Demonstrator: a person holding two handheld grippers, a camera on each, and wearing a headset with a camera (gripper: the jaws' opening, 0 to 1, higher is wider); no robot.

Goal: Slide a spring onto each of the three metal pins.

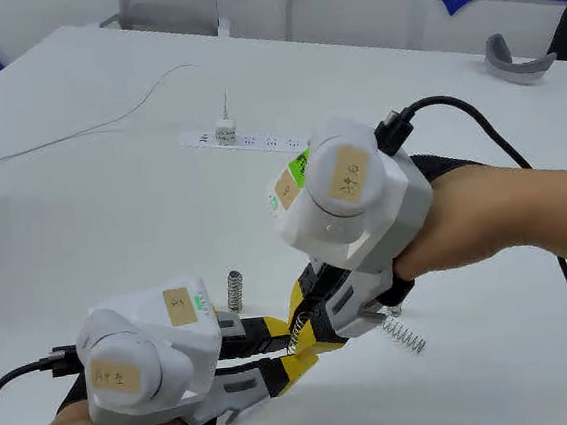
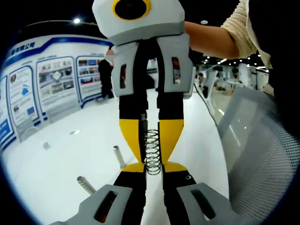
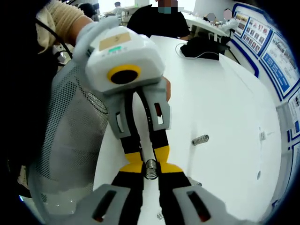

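Note:
My two grippers meet tip to tip low over the white table. A short steel spring bridges them. The left gripper is shut on its near end, and the right gripper is shut on the other end. I cannot tell whether a pin runs inside it. A second spring stands upright on the table, just beyond the left gripper. A bare metal pin stands nearby. Another spring lies loose by the right gripper.
A white power strip with a plug and a thin cable lies further back. A grey curved part rests at the far right. A mesh chair back stands beside the table. A person sits at the far end.

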